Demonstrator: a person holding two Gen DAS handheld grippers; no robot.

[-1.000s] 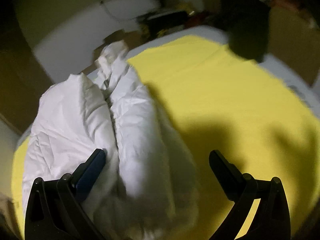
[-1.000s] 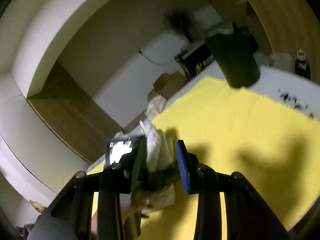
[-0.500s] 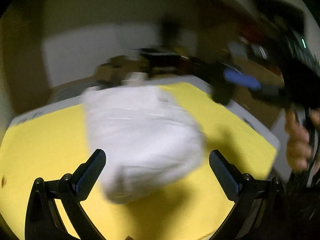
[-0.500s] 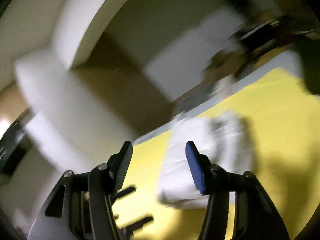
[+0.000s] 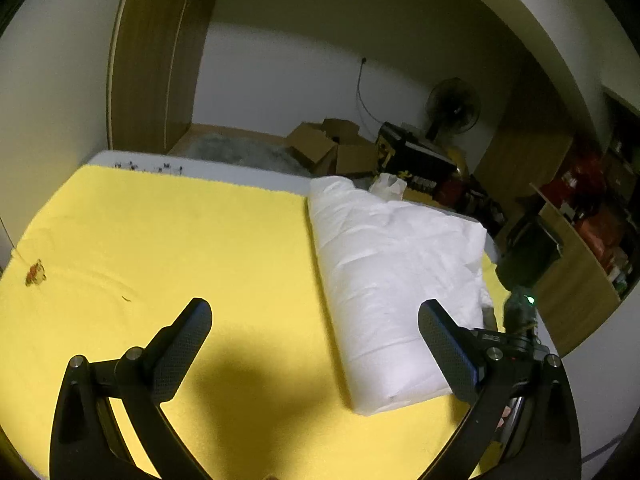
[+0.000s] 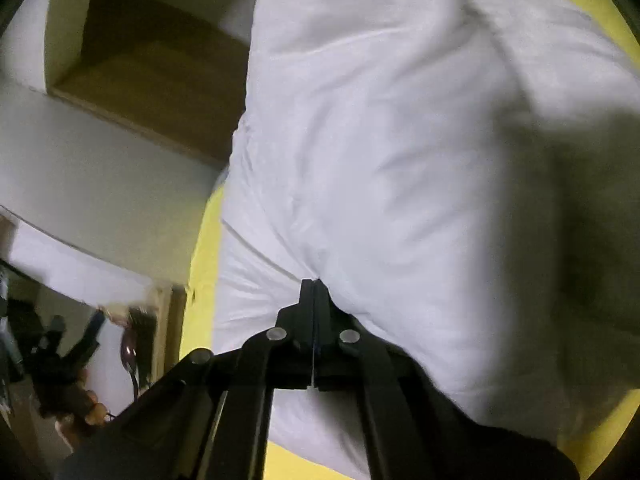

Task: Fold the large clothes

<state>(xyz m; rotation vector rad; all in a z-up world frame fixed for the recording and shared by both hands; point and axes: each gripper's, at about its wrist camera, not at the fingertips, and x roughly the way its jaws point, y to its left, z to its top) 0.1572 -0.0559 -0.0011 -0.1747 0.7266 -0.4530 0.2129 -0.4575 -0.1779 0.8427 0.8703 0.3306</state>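
Now the right claw (image 6: 315, 286), shut tip-first against the folded white garment (image 6: 380, 152), should press gently to flatten it; left claw (image 5: 316, 344) wide, empty.

left wrist: high, wide over yellow sheet (image 5: 200, 240) | right wrist: close on white garment (image 6: 380, 160), shared

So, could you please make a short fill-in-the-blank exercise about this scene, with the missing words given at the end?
1. The folded garment is ____ in colour.
2. It lies on a ____ cloth that covers the bed.
3. The jaws of the left gripper stand ____, with nothing between them.
4. The right gripper is ____, with its tip against the garment.

Missing words: white; yellow; open; shut
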